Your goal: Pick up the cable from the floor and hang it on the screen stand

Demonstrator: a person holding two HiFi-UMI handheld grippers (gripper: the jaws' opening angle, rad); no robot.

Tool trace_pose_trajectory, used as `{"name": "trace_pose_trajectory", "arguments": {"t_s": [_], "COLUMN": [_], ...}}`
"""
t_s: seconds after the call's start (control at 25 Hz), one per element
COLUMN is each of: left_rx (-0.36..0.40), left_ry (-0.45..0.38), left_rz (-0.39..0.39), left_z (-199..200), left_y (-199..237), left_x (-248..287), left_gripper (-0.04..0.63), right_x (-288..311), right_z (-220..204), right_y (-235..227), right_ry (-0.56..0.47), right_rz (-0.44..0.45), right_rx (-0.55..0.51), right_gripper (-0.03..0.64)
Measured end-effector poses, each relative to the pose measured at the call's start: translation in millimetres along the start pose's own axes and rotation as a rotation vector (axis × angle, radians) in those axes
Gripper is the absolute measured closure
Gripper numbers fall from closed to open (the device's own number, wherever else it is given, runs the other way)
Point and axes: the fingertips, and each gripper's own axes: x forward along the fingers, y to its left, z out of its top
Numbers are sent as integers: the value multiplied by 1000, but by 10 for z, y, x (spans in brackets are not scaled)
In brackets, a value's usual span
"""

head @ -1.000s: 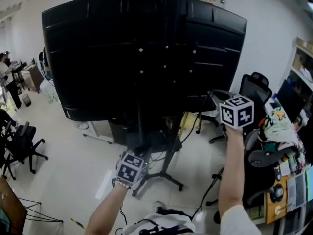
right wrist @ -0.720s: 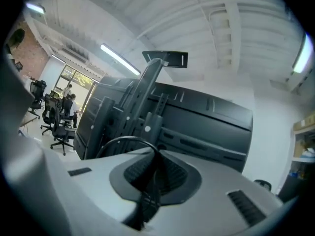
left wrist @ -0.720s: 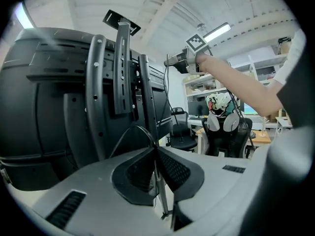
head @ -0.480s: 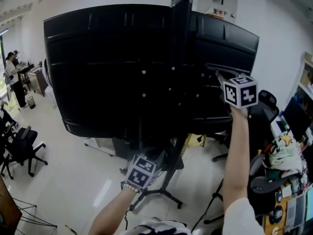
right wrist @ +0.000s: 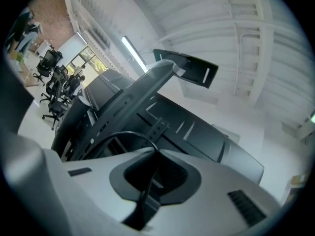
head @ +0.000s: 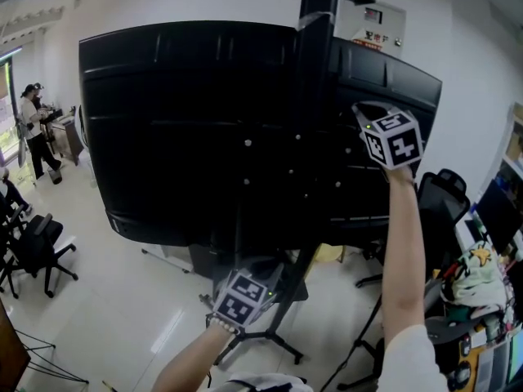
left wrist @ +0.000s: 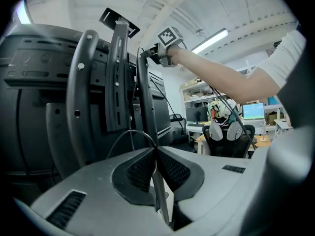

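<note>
The screen stand [head: 315, 64] is a black column running up the back of a large black screen [head: 180, 137]. My right gripper [head: 361, 114] is raised high at the screen's upper right and is shut on a thin black cable [right wrist: 125, 134] that loops out of its jaws. In the right gripper view that gripper [right wrist: 157, 154] faces the stand's top bracket [right wrist: 189, 68]. My left gripper [head: 255, 282] is low by the column and is shut on the same thin cable [left wrist: 129, 132]. In the left gripper view this gripper [left wrist: 156, 149] faces the stand uprights [left wrist: 117, 73], with the right gripper [left wrist: 158, 50] above.
The stand's wheeled base [head: 274, 341] spreads on the pale floor below. Office chairs [head: 37, 247] stand at the left, and a person [head: 37, 125] is far back there. A black chair [head: 445, 202] and a cluttered desk [head: 482, 276] fill the right side.
Both grippers have risen with the cable. The right one climbed from beside the screen's lower right edge to its upper right; the left one moved up a little toward the column.
</note>
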Motion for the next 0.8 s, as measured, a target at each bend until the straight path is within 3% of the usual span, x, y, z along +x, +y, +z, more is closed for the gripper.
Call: {"name": "trace_pose_trajectory", "arguments": {"t_s": [0.12,0.28,0.8], "left_rx": [-2,-8,-15], "left_ry": [-20,-37,-35], "left_rz": [-3,-3,-89], "left_z": [66,95,119], "left_y": [1,27,-175], "left_x": [-21,-99,-2], "left_gripper": [578,578,578], "right_x": [157,314,127], "right_z": [3,-234,-972], "right_y": [5,-30,-242], "right_ry": [14,111,337], "right_rz": [7,-28,-72], "right_rx": [-79,-161,-258], "right_gripper": [597,597,595]}}
